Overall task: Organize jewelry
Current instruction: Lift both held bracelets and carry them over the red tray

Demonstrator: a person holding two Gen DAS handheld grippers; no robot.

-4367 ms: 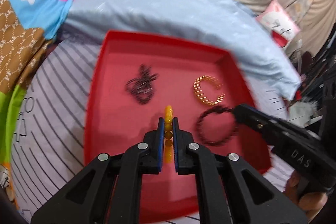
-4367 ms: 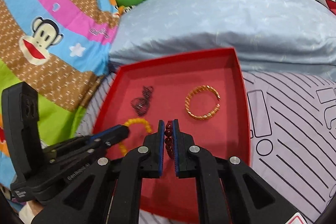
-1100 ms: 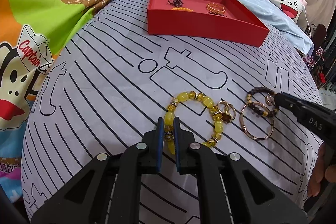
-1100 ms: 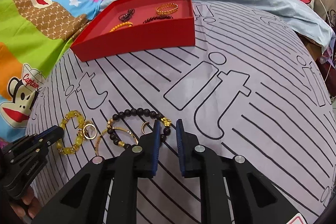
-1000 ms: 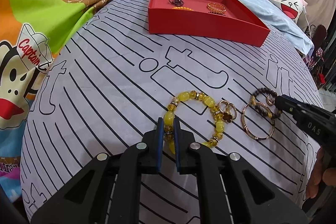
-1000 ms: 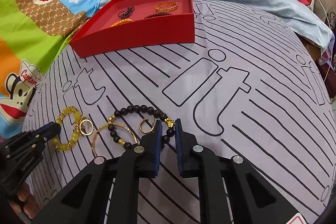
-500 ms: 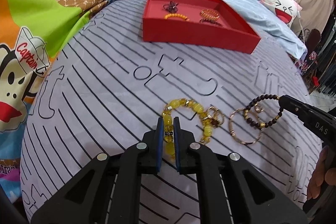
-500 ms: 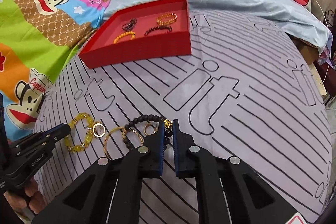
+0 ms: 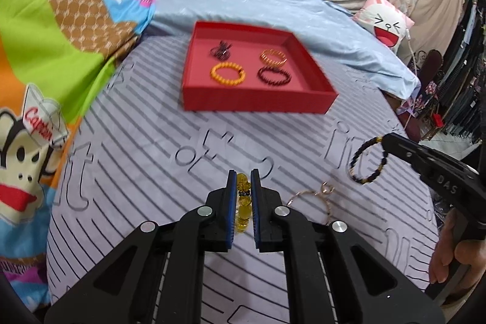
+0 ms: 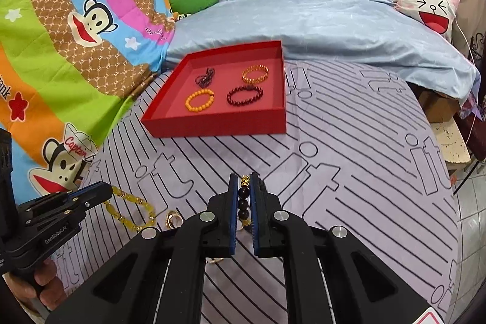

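My left gripper [image 9: 243, 176] is shut on a yellow bead bracelet [image 9: 243, 202] and holds it above the striped bedsheet; the bracelet hangs from it in the right wrist view [image 10: 130, 213]. My right gripper [image 10: 243, 179] is shut on a black bead bracelet [image 10: 243, 202] with a gold charm, which dangles in the left wrist view [image 9: 367, 161]. A red tray [image 10: 218, 126] ahead holds an orange bead bracelet [image 10: 199, 100], a dark red one [image 10: 244, 95], a gold one [image 10: 255, 73] and a dark tangled piece [image 10: 205, 77].
A thin gold bangle with a ring [image 9: 313, 199] lies on the sheet between the grippers. A blue pillow [image 10: 319, 20] lies behind the tray. A monkey-print blanket [image 10: 60, 50] covers the left side. The bed edge drops off at the right [image 10: 455, 172].
Both grippers have lifted off the sheet with their bracelets and moved toward the red tray. The thin gold bangle stayed on the sheet.
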